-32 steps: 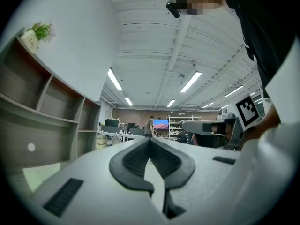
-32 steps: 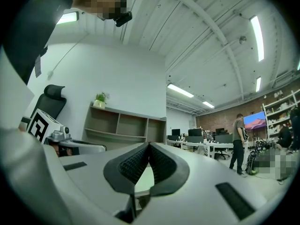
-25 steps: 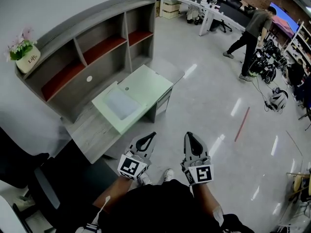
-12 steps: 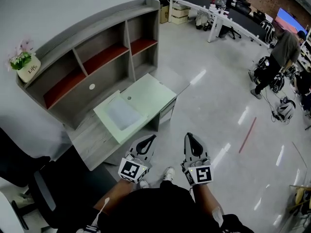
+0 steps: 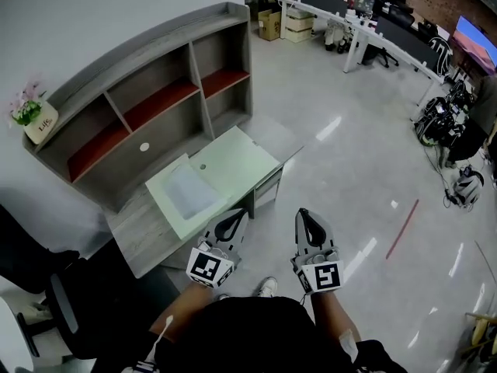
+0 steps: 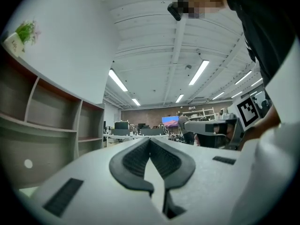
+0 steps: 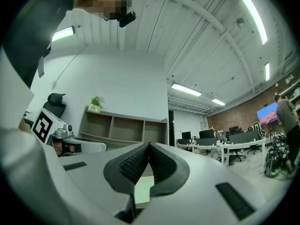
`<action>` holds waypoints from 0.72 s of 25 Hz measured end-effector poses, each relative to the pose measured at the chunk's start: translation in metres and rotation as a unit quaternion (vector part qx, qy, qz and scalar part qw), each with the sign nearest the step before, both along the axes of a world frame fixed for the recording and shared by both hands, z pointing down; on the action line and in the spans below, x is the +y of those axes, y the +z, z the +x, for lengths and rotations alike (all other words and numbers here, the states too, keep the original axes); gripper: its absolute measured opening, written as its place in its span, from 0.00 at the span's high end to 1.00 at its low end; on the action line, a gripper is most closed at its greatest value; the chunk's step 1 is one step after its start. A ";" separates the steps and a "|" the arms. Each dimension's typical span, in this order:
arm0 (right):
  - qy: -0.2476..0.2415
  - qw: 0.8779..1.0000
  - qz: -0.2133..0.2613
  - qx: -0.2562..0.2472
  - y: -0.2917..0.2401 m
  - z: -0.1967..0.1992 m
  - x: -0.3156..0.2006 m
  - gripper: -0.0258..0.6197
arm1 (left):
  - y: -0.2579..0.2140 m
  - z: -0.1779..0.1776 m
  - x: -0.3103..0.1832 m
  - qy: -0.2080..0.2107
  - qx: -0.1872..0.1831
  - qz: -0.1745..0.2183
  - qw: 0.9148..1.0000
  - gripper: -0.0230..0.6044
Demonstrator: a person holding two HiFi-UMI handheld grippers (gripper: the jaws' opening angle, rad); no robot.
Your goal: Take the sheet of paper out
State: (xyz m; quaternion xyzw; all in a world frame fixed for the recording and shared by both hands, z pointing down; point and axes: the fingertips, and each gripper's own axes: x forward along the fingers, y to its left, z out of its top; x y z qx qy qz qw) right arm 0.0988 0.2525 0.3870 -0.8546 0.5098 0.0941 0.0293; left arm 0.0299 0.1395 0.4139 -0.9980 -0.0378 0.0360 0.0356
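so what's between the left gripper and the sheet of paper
Only bare pale green desktop separates left gripper from sheet of paper, head view.

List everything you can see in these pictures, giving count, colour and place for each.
shelf unit: one, grey with red shelves, against the wall
potted plant: one, pink flowers in a white pot, on top of the shelf unit
desk: one, grey, in front of the shelf unit
desktop panel: one, pale green, on the desk
sheet of paper: one, whitish, on the panel
office chair: one, black, lower left
floor stripe: one, red, at right
left claw: one, white, shut, empty
right claw: one, white, shut, empty
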 end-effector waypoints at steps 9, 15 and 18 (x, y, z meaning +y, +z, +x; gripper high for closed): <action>-0.044 0.999 -0.021 -0.023 0.011 0.031 -0.004 0.93 | -0.001 0.026 0.003 -0.034 -0.006 0.017 0.999 0.95; -0.052 0.998 -0.025 -0.026 0.009 0.046 -0.022 0.93 | 0.006 0.034 -0.010 -0.052 -0.012 0.005 0.999 0.95; -0.058 0.998 -0.019 -0.021 0.006 0.053 -0.036 0.93 | 0.004 0.039 -0.021 -0.056 -0.008 0.004 0.998 0.95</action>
